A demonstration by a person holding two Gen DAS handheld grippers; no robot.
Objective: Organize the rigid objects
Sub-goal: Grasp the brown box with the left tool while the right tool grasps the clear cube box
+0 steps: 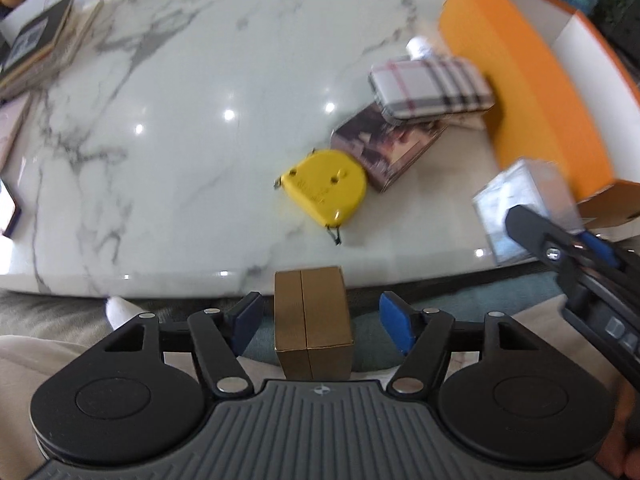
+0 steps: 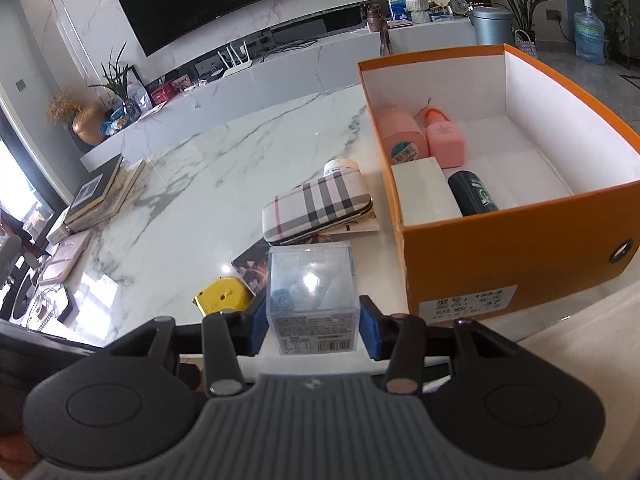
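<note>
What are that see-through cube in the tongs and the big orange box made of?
The see-through cube, clamped in the right tongs, looks like hard clear plastic: glossy, with a light glare and a printed barcode label. The orange box seems to be matte cardboard, with white inner walls, straight folded edges and a paper sticker.

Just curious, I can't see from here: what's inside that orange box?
Inside the orange box: two pink bottles, a white box and a dark cylinder. The near wall hides the floor closest to us.
</note>
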